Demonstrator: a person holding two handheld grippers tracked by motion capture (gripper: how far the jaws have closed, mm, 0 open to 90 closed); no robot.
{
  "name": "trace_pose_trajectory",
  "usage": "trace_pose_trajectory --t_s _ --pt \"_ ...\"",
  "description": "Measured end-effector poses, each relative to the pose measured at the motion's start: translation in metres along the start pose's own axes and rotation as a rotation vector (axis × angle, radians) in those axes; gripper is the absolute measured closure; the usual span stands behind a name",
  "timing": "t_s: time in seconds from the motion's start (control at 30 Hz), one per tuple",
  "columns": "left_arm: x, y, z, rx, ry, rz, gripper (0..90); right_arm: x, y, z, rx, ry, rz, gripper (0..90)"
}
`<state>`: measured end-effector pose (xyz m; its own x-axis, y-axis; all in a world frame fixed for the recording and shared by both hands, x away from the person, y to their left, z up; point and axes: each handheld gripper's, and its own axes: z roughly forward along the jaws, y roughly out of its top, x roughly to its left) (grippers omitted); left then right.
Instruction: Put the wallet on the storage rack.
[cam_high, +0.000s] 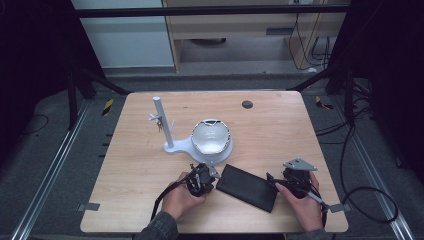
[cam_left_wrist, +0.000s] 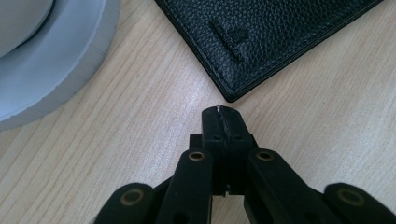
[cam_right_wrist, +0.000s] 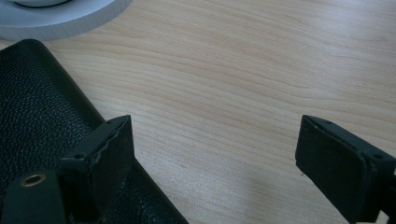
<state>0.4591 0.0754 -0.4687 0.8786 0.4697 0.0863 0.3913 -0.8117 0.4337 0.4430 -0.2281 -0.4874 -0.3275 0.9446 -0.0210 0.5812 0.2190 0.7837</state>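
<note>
The black leather wallet (cam_high: 248, 187) lies flat on the near table (cam_high: 280, 130) between both tools, not yet gripped: left tool (cam_left_wrist: 221, 113) clenched empty beside its corner, right tool (cam_right_wrist: 212, 154) spread wide at its edge.

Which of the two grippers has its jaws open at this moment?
The right gripper: its two jaws stand wide apart, one over the black wallet. The left gripper has its jaws pressed together, holding nothing, just short of the wallet's corner.

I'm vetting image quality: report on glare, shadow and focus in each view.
High view: dim surroundings, evenly lit table, bright sheen on the bowl. Left gripper view: wallet grain sharp, left gripper jaws slightly soft. Right gripper view: right gripper jaws blurred, faint shadow between them.
</note>
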Motion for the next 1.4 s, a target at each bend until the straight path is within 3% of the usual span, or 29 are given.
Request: trace_pose_trajectory --t_s 0.5,0.83,1.13,1.3,1.37,1.4 --pt "-0.003 0.004 0.004 0.003 -0.010 0.004 89.6 0.000 0.000 0.000 -0.003 0.003 -0.005 12.0" --pt "-0.001 0.004 -0.002 -0.030 -0.017 -0.015 89.5 0.001 0.001 -0.002 -0.008 0.007 -0.004 12.0" --pt "0.002 0.007 -0.016 -0.159 -0.031 -0.053 88.3 0.003 0.004 -0.012 -0.046 0.038 0.002 13.2" --pt "0.005 0.010 -0.018 -0.200 -0.034 -0.070 88.3 0.011 0.010 -0.026 -0.054 0.073 -0.039 14.6" --pt "0.008 0.012 -0.019 -0.220 -0.036 -0.081 88.3 0.015 0.015 -0.034 -0.060 0.086 -0.083 15.0" --pt "0.011 0.015 -0.020 -0.239 -0.046 -0.098 88.3 0.017 0.022 -0.042 -0.047 0.093 -0.134 15.1"
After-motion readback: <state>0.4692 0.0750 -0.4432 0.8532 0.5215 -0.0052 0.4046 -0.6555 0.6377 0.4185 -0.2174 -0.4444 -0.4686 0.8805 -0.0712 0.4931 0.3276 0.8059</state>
